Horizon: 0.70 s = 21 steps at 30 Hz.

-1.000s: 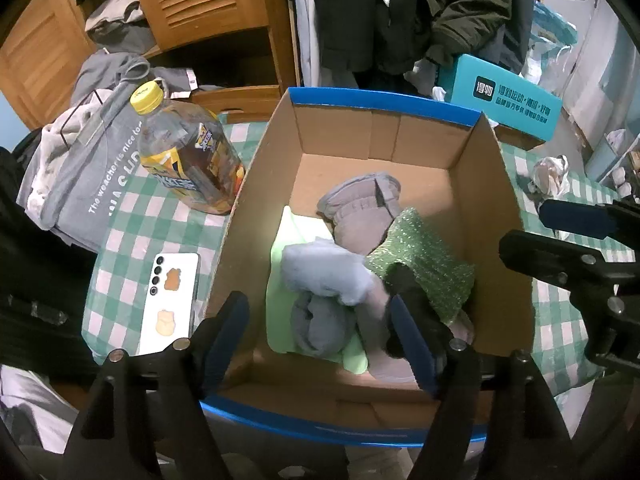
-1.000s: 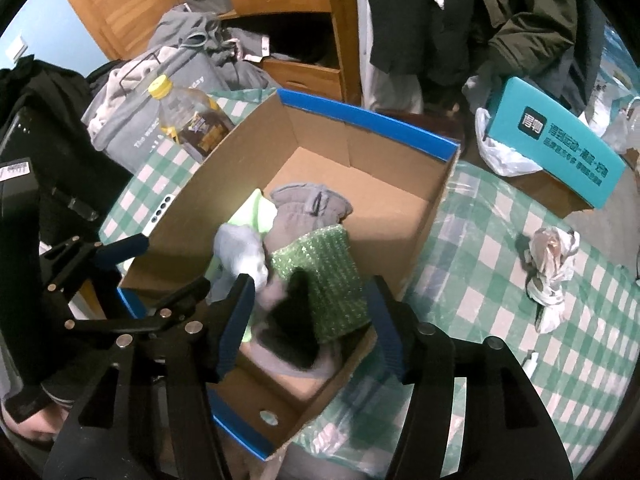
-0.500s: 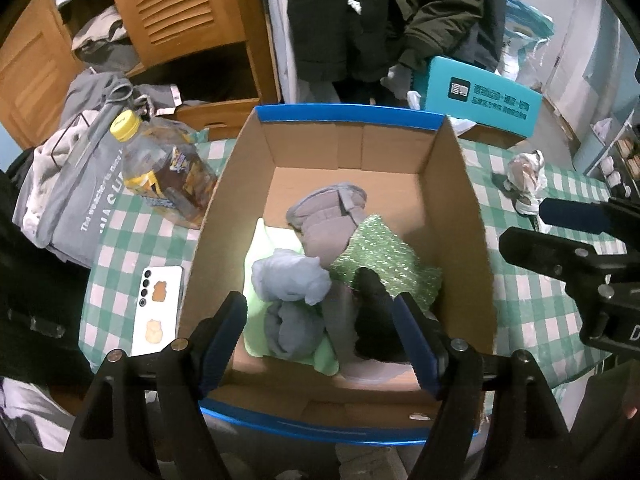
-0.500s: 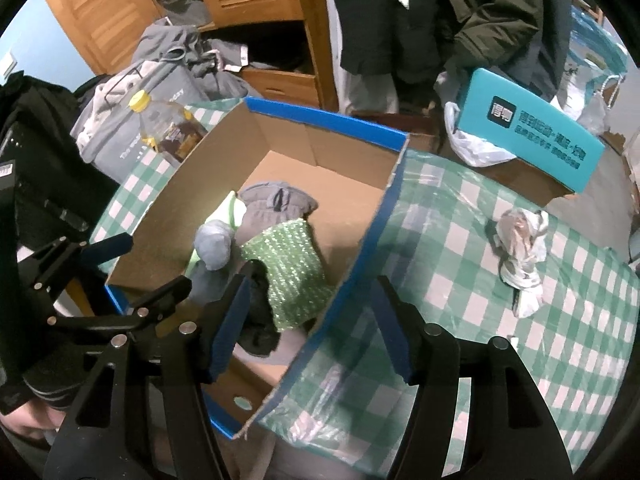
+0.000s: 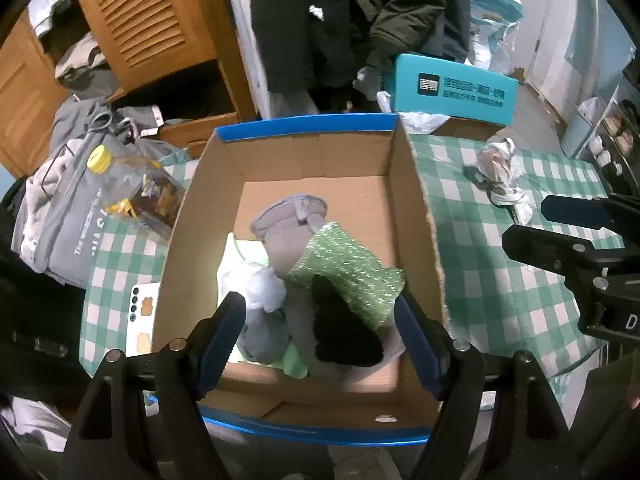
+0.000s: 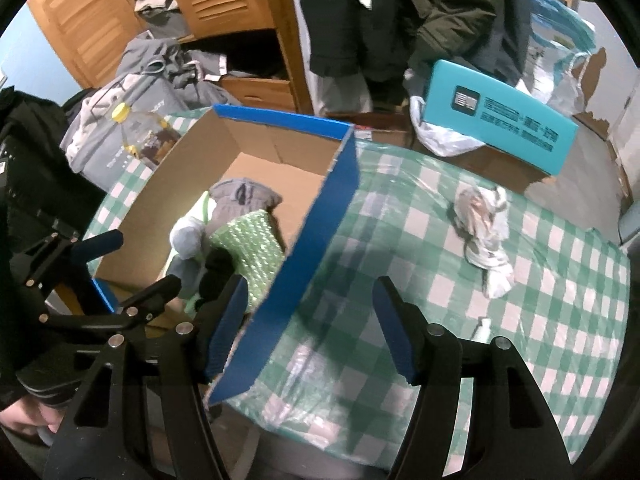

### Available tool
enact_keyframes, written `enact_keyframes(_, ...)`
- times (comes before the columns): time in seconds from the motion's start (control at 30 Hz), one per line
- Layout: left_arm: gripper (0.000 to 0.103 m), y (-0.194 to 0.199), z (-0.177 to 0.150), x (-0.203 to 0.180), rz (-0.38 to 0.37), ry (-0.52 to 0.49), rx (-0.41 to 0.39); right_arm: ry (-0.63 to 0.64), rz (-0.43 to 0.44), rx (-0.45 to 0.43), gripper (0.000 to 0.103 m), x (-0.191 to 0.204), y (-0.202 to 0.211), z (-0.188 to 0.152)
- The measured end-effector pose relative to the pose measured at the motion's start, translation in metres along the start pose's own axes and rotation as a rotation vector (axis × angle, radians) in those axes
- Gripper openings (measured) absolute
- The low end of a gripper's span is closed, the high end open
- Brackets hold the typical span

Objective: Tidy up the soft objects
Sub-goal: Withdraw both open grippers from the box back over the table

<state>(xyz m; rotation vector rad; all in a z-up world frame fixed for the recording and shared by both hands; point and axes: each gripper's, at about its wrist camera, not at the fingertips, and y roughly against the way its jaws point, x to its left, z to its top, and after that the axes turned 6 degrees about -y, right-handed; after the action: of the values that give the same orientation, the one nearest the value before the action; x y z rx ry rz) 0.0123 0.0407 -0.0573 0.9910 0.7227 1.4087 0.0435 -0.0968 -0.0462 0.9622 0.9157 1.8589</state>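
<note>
A cardboard box (image 5: 416, 216) with blue edges stands on the green checked table and holds soft things: a grey mitten (image 5: 288, 228), a green knit piece (image 5: 348, 272), a black item (image 5: 340, 336), a pale blue-grey bundle (image 5: 264, 292) and a light green cloth. My left gripper (image 5: 320, 344) is open and empty above the box's near end. My right gripper (image 6: 308, 328) is open and empty, straddling the box's right wall (image 6: 316, 236). A crumpled white and brown soft item (image 6: 484, 232) lies on the table to the right; it also shows in the left wrist view (image 5: 500, 172).
A yellow-capped bottle (image 5: 136, 188) and a white phone (image 5: 140, 316) lie left of the box beside grey clothes (image 5: 64, 216). A teal box (image 6: 500, 120) stands behind the table. Wooden cupboards (image 5: 140, 28) and hanging dark coats fill the back.
Both grippers have pulled back and up from the box, still open. The right gripper has shifted right, so more table and the crumpled item now show.
</note>
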Motion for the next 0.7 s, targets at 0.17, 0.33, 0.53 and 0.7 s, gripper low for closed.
enact_keyframes(0.17,0.079,0.003,0.004,-0.015,-0.002,-0.029,-0.006,-0.031,-0.013,-0.007,0.066,-0.019,0.007,-0.006)
enact_keyframes(0.33,0.080,0.006,0.009,-0.030,-0.005,-0.053,-0.011,-0.061,-0.019,-0.015,0.066,-0.035,0.014,-0.012)
enact_keyframes(0.53,0.081,0.007,0.013,-0.050,-0.008,-0.087,-0.009,-0.092,-0.024,-0.021,0.066,-0.055,0.020,-0.019)
enact_keyframes(0.7,0.081,0.006,0.016,-0.066,-0.011,-0.114,-0.006,-0.117,-0.032,-0.024,0.066,-0.069,0.024,-0.024)
